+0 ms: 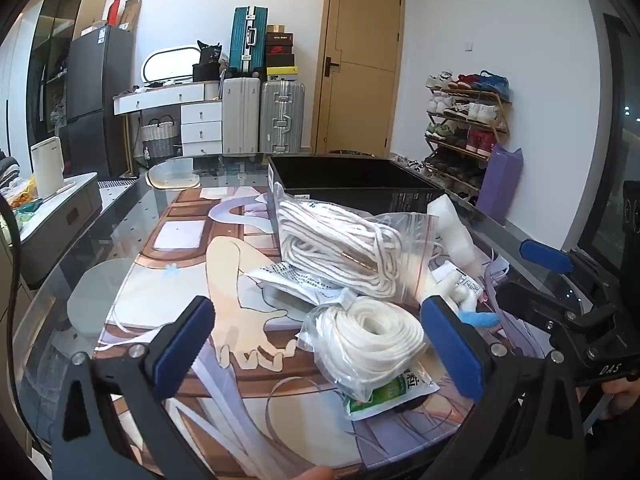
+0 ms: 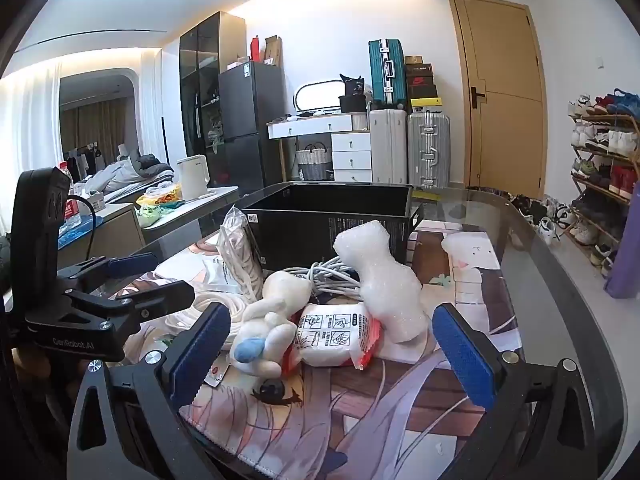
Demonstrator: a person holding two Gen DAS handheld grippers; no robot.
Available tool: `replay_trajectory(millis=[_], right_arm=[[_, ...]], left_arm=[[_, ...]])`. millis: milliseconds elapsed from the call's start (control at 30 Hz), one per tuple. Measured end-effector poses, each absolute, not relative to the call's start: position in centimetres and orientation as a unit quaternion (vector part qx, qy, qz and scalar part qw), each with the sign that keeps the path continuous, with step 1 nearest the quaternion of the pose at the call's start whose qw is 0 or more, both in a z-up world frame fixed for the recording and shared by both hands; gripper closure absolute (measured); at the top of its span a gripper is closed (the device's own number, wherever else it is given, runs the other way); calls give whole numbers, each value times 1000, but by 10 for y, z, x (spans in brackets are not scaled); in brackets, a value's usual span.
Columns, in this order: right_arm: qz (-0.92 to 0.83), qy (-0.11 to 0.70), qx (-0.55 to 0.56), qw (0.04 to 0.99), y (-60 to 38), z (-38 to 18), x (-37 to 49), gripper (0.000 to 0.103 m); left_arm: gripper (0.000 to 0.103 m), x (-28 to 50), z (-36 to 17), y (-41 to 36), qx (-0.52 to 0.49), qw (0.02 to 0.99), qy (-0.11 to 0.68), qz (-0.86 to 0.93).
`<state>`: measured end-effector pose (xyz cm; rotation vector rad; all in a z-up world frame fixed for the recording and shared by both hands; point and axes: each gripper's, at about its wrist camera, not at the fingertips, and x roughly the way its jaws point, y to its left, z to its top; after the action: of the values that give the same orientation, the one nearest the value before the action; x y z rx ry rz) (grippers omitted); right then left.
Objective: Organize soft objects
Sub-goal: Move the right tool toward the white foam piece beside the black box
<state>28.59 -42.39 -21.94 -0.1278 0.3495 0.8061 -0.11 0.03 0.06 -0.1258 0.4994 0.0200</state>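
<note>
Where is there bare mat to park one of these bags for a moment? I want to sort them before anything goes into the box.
Free: the left half of the printed mat, left of the bagged rope coil, and the mat's right side beyond the foam piece. Crowded: the middle in front of the black box, where rope bags, the plush toy and packets overlap.

At the back wall, upper centre, a teal suitcase [image 1: 248, 36] stands on a white suitcase [image 1: 241, 116], beside a silver suitcase [image 1: 282, 116]; right of them a tan door [image 1: 360, 64]; far right a shoe rack [image 1: 466, 128]; a white kettle [image 2: 193, 176] at centre left
</note>
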Motion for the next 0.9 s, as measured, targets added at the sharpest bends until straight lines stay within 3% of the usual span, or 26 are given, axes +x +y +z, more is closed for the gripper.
replay_trajectory(millis=[900], right_arm=[[386,159,-57,907,-428,-222,290,0]], left_arm=[[0,-3,3,-7,-39,971,235,10]])
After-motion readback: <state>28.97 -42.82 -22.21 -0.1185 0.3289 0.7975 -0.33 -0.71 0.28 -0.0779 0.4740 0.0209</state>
